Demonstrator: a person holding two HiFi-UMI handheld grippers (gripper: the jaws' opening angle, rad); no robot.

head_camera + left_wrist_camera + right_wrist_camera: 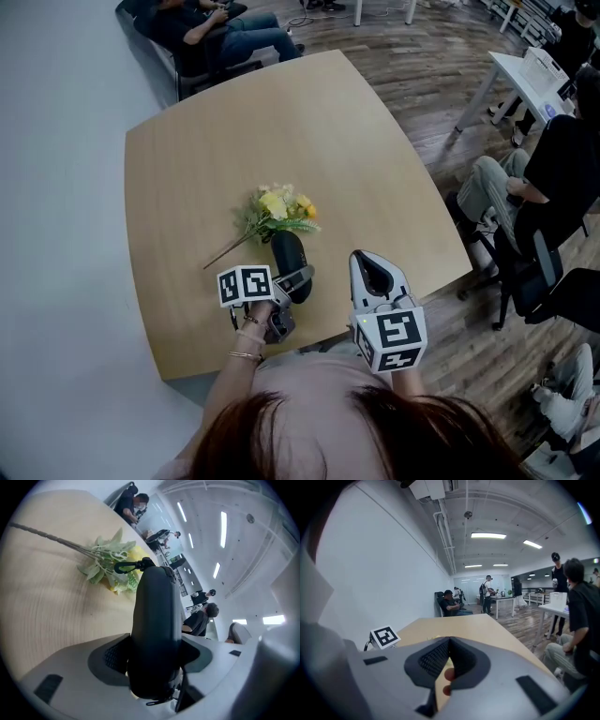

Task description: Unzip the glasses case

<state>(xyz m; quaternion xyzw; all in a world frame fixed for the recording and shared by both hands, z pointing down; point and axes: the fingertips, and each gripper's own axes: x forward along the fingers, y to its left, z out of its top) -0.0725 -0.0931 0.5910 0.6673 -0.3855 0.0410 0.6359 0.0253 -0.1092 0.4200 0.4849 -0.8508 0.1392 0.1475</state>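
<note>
Near the front edge of the light wooden table [281,122], my left gripper [297,279] grips the black glasses case [288,253] by its near end. From the left gripper view the two jaws stand wide apart with the case [157,616] filling the space between them, and the ribbed pads press on its two sides. The case points away from me, long and rounded, and looks closed from what shows. At its far end a small black clip [125,567] sticks out, just in front of a bunch of artificial flowers [112,566] with yellow blooms and pale green leaves. In the head view the flowers [277,212] lie on the table just beyond the case, their thin stem running out toward my left. I cannot tell whether the case's far end touches the tabletop.

My right gripper [367,262] hovers to the right of the case, apart from it, over the table's near edge. In the right gripper view its jaws [449,645] are together at the tips with nothing held between them. The marker cube [385,636] of my left gripper shows off to that view's left.

People sit in chairs beyond the far corner [220,28] and along the right side [553,178] of the table.
</note>
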